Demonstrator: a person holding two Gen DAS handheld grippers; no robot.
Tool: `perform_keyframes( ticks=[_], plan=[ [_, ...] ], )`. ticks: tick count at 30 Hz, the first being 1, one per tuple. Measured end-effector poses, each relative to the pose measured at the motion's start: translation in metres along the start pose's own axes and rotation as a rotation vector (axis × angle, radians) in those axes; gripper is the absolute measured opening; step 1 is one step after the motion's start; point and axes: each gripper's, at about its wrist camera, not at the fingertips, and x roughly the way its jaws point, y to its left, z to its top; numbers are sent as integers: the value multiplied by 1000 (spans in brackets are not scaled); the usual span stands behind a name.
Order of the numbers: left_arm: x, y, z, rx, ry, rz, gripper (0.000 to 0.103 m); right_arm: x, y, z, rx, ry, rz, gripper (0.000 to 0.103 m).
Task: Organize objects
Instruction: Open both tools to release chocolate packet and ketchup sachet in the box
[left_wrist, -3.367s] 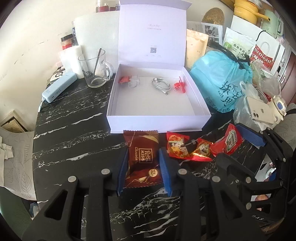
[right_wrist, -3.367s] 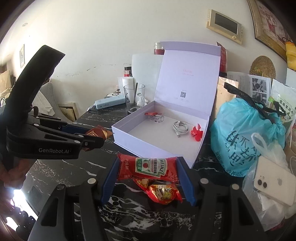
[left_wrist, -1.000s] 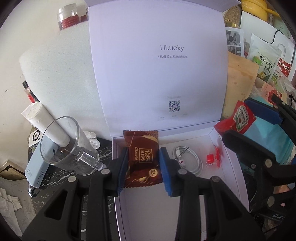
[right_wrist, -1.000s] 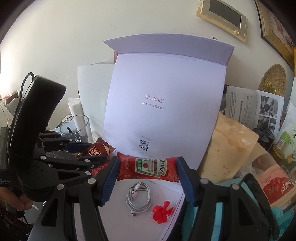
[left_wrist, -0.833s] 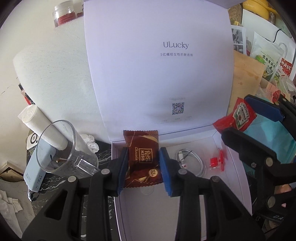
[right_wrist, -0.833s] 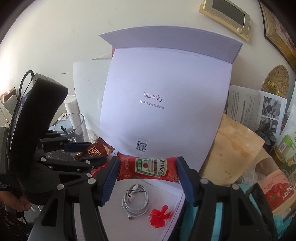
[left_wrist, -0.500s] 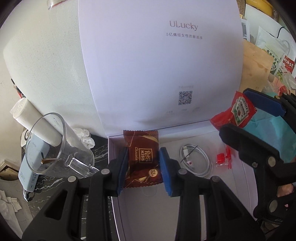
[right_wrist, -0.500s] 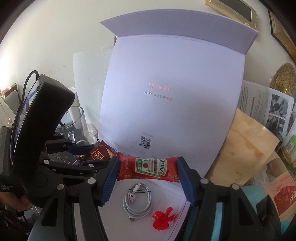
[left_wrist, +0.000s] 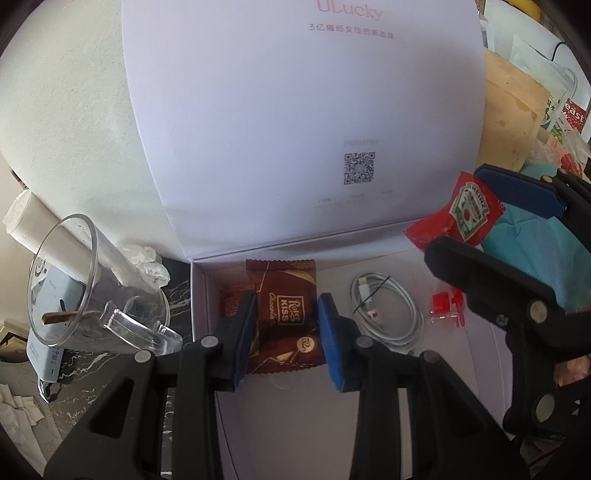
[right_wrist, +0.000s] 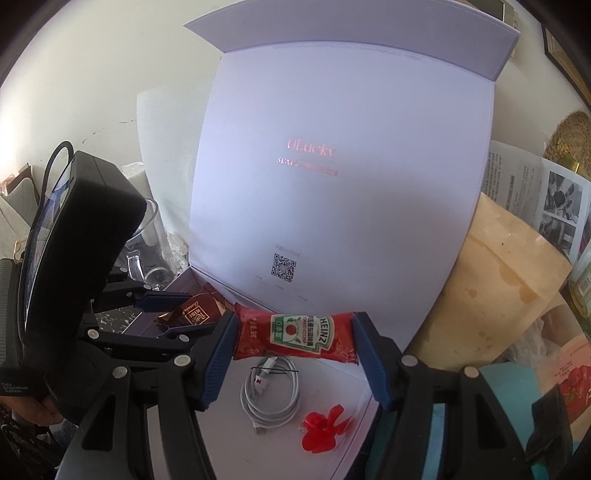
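Foil-wrapped chocolate packet (left_wrist: 282, 317) sat pinched across its width in the left gripper (left_wrist: 283, 332), low over the white box (left_wrist: 369, 424) floor — light, crinkly, likely slippery. Right gripper (right_wrist: 293, 360) clamped the soft Heinz ketchup sachet (right_wrist: 295, 335) by its ends — above the coiled cable (right_wrist: 271, 397).

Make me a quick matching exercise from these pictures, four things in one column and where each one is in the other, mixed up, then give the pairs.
Things:
1. chocolate bar
2. ketchup packet
3. white cable
4. glass mug

Places:
A. lying coiled on the box floor
B. outside the box, on the dark table
C. gripped by the right gripper
D. gripped by the left gripper

Pairs: 1-D, 2-C, 3-A, 4-B
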Motion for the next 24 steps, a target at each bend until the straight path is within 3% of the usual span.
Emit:
perform_keyframes(
  ticks=[13,17,24],
  plan=[
    [-3,4,-1,-34,20,25,34,-2,1,-4,2,17,-25,65],
    [-8,5,-4,-53,10,21,50,-4,5,-5,-6,14,-42,67],
    [-20,6,-4,-59,-18,62,65,-11,7,-2,-3,4,-48,70]
  ],
)
